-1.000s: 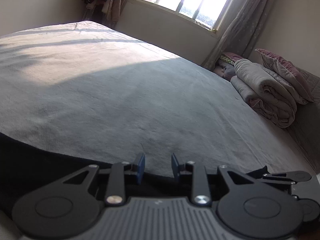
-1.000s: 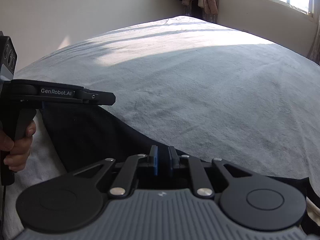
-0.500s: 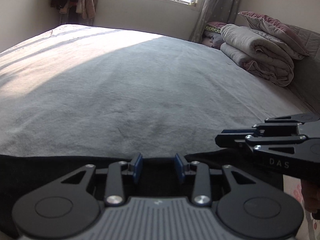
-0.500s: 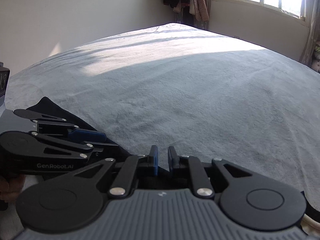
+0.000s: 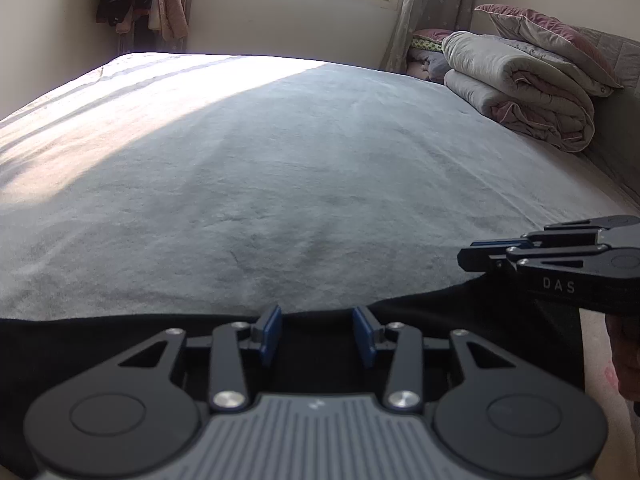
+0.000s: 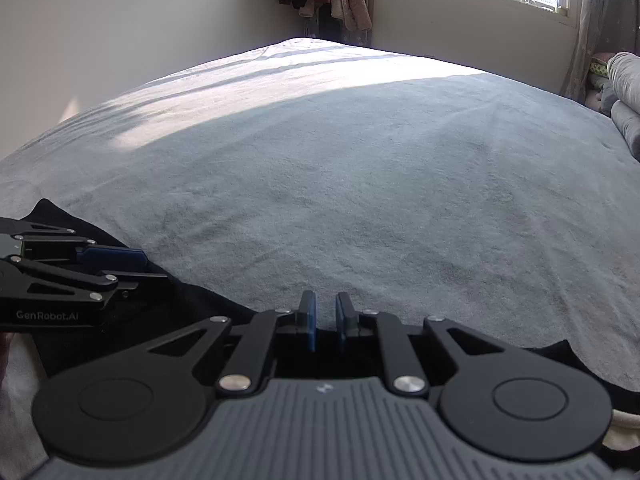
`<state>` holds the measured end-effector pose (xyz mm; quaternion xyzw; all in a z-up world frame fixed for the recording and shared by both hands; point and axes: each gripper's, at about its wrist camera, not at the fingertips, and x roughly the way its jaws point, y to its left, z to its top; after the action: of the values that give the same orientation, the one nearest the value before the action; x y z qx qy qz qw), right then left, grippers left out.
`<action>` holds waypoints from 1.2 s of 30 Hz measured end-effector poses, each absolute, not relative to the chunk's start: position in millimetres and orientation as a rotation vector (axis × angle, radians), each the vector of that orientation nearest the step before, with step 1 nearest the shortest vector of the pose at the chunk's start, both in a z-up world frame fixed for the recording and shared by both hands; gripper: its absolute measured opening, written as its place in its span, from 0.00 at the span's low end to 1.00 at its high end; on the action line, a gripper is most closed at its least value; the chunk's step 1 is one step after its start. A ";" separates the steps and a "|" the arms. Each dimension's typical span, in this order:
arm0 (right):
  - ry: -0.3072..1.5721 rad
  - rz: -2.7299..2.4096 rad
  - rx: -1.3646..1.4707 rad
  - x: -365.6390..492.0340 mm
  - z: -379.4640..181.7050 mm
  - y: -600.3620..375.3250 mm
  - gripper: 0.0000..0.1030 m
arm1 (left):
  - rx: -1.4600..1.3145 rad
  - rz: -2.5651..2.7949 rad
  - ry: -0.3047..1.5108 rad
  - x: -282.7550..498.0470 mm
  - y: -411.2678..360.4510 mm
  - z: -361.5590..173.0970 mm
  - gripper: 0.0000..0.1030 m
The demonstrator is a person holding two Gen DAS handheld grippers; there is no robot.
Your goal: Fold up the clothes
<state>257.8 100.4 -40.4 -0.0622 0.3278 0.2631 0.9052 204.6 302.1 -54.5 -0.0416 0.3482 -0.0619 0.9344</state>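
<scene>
Black cloth (image 5: 120,344) lies flat at the near edge of the bed (image 5: 304,168). Left tongs (image 5: 316,334) are opening, nothing pinched. Right tongs (image 6: 325,322) nearly together; can't tell if gripping cloth. Pinch both corners & lift evenly.

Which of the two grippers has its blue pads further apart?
The left gripper: its jaws are opening, with a wide gap over the black garment. The right gripper shows only a narrow slit.

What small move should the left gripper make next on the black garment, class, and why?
Probably ease forward and close on the hem. The left gripper is opening, nothing pinched between its blue pads, right over the black garment lying at the near edge of the grey bed. The right gripper is nearly closed beside it.
</scene>
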 end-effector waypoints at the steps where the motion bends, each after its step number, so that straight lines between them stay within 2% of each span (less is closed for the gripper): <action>1: 0.674 0.541 -0.113 253.9 -33.9 94.7 0.15 | -0.086 -0.125 0.713 204.9 301.8 -53.6 0.40; 11: 0.700 0.425 -0.151 183.8 15.1 -0.8 0.16 | -0.020 -0.102 0.778 196.8 257.3 -35.9 0.44; 15: 0.725 0.362 -0.130 163.1 12.7 -39.2 0.16 | 0.077 -0.130 0.768 184.1 211.9 -18.0 0.49; 18: 0.742 0.319 -0.099 154.7 4.1 -61.7 0.17 | 0.098 -0.220 0.736 177.7 177.2 -7.2 0.48; 20: 0.757 0.296 -0.066 151.5 -3.3 -75.8 0.17 | 0.097 -0.285 0.727 180.2 156.3 -10.2 0.48; 24: 0.791 0.267 -0.001 144.5 -18.5 -102.7 0.17 | 0.125 -0.310 0.738 196.2 125.5 -30.6 0.36; 26: 0.804 0.252 0.006 140.0 -24.6 -115.3 0.17 | 0.156 -0.234 0.757 209.2 120.1 -47.7 0.36; 28: 0.814 0.237 0.007 135.0 -29.6 -126.9 0.17 | 0.159 -0.122 0.748 217.4 125.7 -55.2 0.38; 34: 0.815 0.207 0.047 119.4 -34.2 -156.5 0.18 | -0.039 -0.001 0.764 204.4 139.6 -30.8 0.44; 35: 0.814 0.206 0.053 116.6 -34.3 -159.5 0.19 | -0.041 -0.004 0.760 197.4 135.9 -27.6 0.46; 36: 0.812 0.205 0.055 113.1 -34.4 -161.2 0.25 | -0.040 -0.005 0.757 189.9 131.5 -24.7 0.49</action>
<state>113.1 -161.2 -34.4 0.0265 0.3941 0.0996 0.9133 189.9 131.5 -24.7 -0.0197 0.3694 -0.0026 0.9291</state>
